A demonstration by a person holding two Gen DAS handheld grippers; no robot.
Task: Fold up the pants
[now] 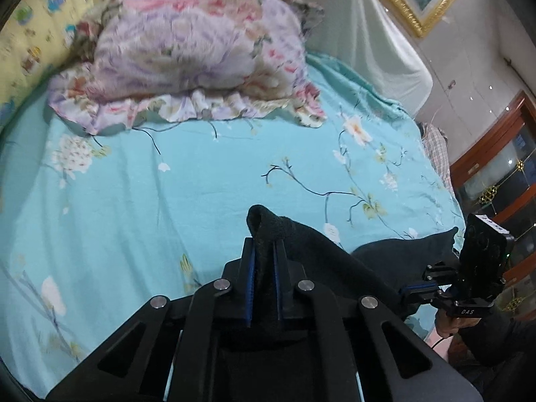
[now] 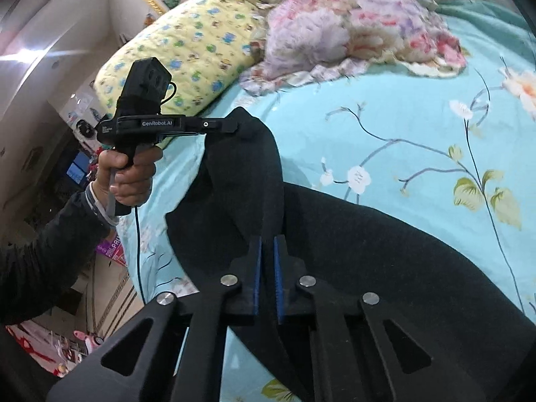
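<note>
Pants [image 2: 368, 251] of dark cloth are spread over a turquoise flowered bed sheet [image 1: 167, 201], and both grippers are fastened to them. The left gripper [image 1: 264, 251] is seen with its jaws clamped on a bunched edge of the cloth, a rounded fold standing up just beyond the blue pads [image 1: 252, 281]; from there a taut band of cloth is stretched away to the right. In the right wrist view the same gripper [image 2: 231, 125] is held level by a hand [image 2: 129, 174] in a dark sleeve, its tip pinching the peak of the lifted cloth.

The right gripper [image 2: 267, 244] is shown with its jaws pressed on a thin fold of the pants, which runs up between the blue pads [image 2: 257, 278] and on toward the left gripper. To the right of these jaws the rest of the pants is laid flat on the sheet. In the left wrist view the right gripper [image 1: 410, 293] is seen at the far right, its tip buried in the dark cloth.

Well beyond both pairs of jaws a rumpled pink and lilac floral quilt [image 1: 201, 50] is piled on the bed, with a yellow patterned pillow [image 2: 187, 50] just beside it.
</note>
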